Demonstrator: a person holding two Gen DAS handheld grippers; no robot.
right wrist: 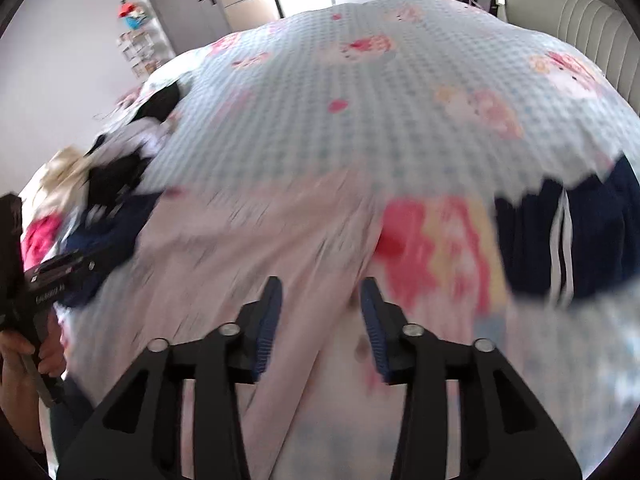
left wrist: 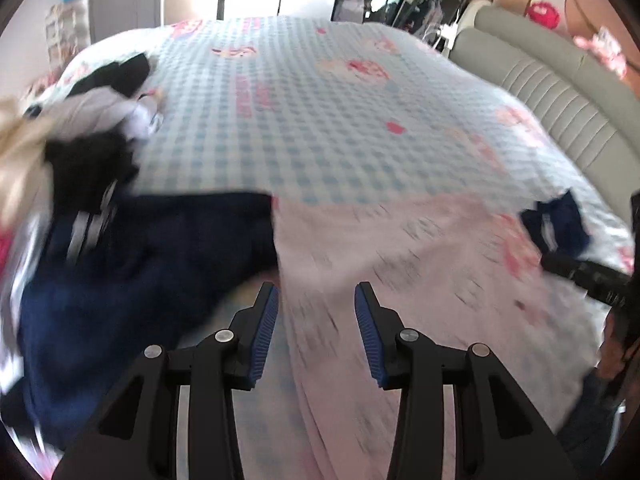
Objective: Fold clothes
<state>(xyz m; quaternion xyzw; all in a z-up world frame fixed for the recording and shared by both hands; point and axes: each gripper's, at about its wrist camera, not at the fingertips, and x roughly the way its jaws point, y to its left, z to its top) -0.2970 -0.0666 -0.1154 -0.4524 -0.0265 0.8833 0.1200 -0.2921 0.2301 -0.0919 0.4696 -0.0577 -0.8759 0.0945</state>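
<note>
Pink garment (left wrist: 400, 264) lies along the bed's (left wrist: 320, 128) near edge. My left gripper (left wrist: 316, 308) and right gripper (right wrist: 322, 304) — jaws apart, empty. Only the right view shows its red print (right wrist: 432, 248) — and my hand (right wrist: 24, 364).

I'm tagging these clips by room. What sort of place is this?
Most likely a bedroom in a home: a bed with a blue checked cartoon-print cover, a padded headboard, and a pile of unfolded clothes on the bed's left side. A wardrobe-like door stands behind.
</note>
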